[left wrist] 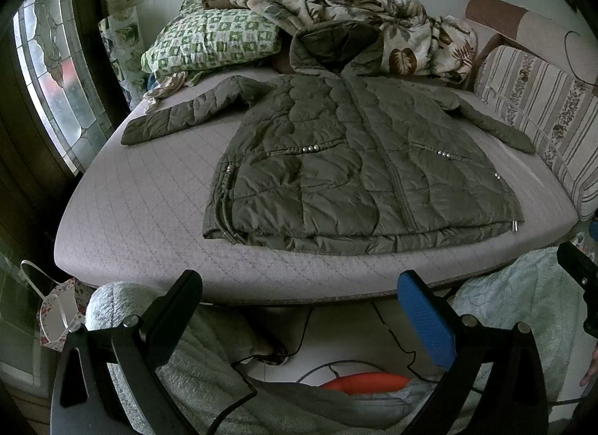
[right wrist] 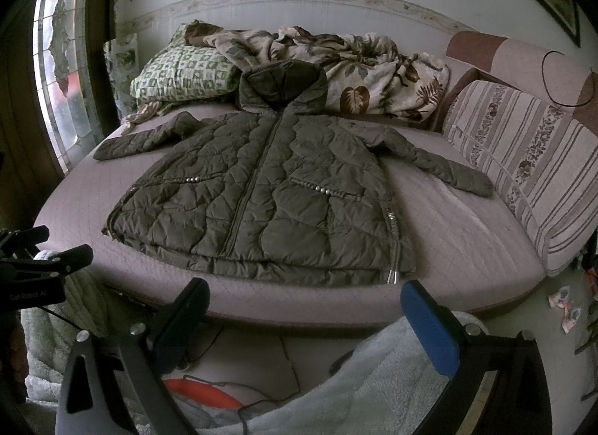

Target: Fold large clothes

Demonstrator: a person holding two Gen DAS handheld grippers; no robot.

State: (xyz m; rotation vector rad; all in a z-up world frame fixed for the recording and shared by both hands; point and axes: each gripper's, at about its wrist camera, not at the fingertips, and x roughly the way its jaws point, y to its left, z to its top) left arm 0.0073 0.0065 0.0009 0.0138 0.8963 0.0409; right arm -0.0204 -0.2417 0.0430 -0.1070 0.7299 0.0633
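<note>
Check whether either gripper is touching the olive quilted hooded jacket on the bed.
Apart. Both wrist views show the left gripper and right gripper open, short of the olive quilted hooded jacket, bare mattress between.

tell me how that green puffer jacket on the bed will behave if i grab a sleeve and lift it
The jacket will probably act floppy: its quilted body lies flat and creased, so the rest would likely trail behind the sleeve. It looks puffy rather than dense, so probably light for its bulk. The sheen on the shell suggests it may slip between the fingers, and slide easily over the mattress.
</note>
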